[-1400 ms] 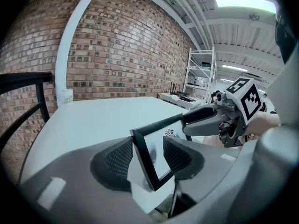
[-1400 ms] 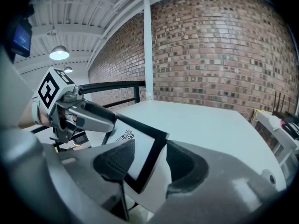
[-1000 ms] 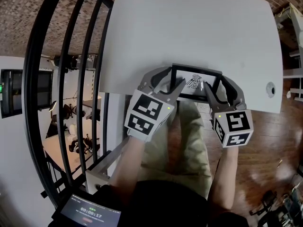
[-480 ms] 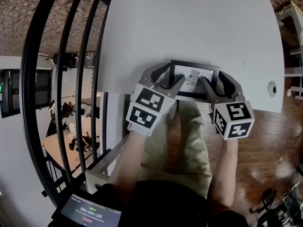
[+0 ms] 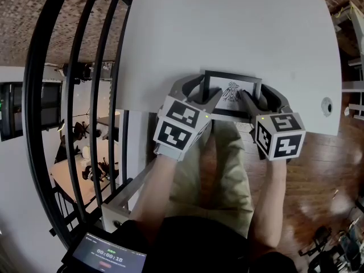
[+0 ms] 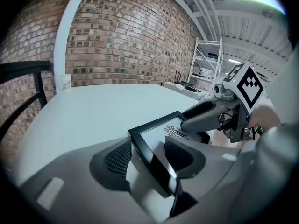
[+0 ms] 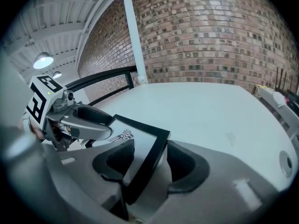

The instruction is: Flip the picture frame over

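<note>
A black picture frame [image 5: 232, 92] with a white print and a small dark emblem lies face up at the near edge of the white table [image 5: 227, 27]. My left gripper [image 5: 206, 90] straddles its left rail: one finger is outside the frame, the other over the glass. Its jaws have just been opening, and in the left gripper view the rail [image 6: 154, 148] sits loose between the pads. My right gripper [image 5: 257, 94] straddles the right rail [image 7: 145, 157] the same way, with a gap beside the outer pad.
A black metal railing [image 5: 85, 95] runs along the table's left side. A round grommet [image 5: 325, 107] sits near the table's right edge. Wooden floor and the person's legs lie below the near edge. A brick wall and a white shelf rack [image 6: 205, 64] stand beyond.
Both grippers have sunk a little and tipped further down, and the frame has settled flat on the table. The left jaws stand slightly wider apart.
</note>
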Tool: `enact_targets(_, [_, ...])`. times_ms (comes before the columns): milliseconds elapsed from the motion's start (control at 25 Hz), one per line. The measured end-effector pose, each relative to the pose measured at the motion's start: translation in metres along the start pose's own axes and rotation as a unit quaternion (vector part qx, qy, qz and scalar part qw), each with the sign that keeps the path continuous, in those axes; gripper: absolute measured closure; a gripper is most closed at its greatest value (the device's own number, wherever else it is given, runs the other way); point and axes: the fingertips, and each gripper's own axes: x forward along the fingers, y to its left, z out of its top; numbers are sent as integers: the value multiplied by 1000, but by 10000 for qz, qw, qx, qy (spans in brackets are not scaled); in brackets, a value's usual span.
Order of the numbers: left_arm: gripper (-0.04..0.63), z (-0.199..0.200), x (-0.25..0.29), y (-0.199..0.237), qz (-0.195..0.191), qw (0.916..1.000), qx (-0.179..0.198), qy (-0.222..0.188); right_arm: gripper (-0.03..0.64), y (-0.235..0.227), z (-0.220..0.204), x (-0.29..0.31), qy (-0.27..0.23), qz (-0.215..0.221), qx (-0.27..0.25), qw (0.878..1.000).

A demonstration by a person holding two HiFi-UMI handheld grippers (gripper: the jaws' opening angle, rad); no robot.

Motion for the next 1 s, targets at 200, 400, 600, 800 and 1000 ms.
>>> enact_targets(200, [362,-3,3,1,57,9999,12,123,414,-1,-2,3,113,-103,-2,9999])
enact_targets(400, [364,-5,7,2,110,9995,4,311,414,-2,-5,6,241,-233,-69,9994])
enact_targets(600, [364,-5,8,2,160,9993,24,337,414,-2,-5,7,261,-330,-129,9990])
enact_targets(800, [364,-5,6,2,297,9987,200,352,414,-1,-4,6,208,-438,-154,9987])
enact_targets(1000, [437,-4,8,-12,614,9891,1236,516,414,0,-2,4,65,-658,-246,9975])
